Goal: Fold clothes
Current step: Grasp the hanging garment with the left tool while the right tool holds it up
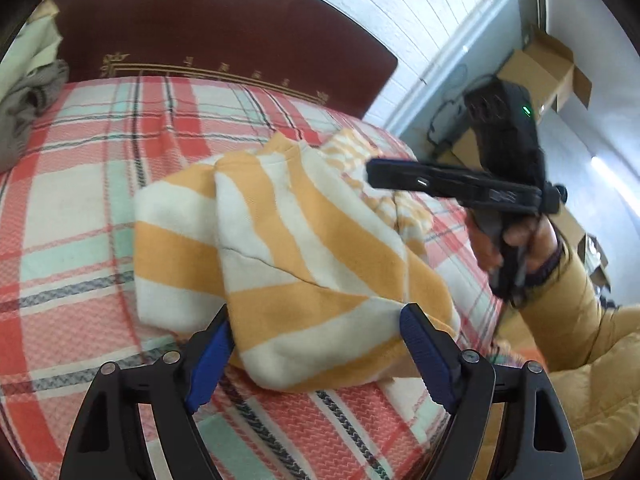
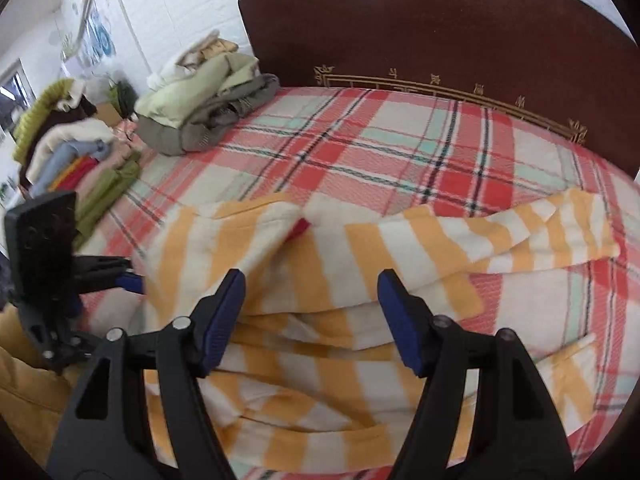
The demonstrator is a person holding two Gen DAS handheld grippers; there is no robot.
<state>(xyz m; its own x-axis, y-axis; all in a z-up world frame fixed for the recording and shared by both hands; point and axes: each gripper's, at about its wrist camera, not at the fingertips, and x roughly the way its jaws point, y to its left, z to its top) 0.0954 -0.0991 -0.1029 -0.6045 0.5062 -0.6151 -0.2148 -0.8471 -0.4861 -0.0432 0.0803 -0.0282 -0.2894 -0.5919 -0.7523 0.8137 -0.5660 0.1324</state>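
An orange-and-white striped garment (image 1: 304, 248) lies partly folded on the plaid bedcover (image 1: 80, 200). My left gripper (image 1: 320, 360) stands open at its near corner, and the folded cloth fills the wide gap between the blue pads (image 1: 212, 364). In the right wrist view the garment (image 2: 320, 380) spreads across the bed with a sleeve (image 2: 540, 224) stretched out to the right. My right gripper (image 2: 312, 312) hangs open just above the cloth. From the left it shows as a black tool (image 1: 480, 188) in a hand over the garment's right side.
A dark red headboard (image 2: 440, 32) closes the far side. Loose clothes (image 2: 208, 108) are piled at the bed's far left corner. Beside them are a stack of folded clothes (image 2: 68, 152) and a green garment (image 2: 108, 192). Cardboard boxes (image 1: 548, 68) stand by the wall.
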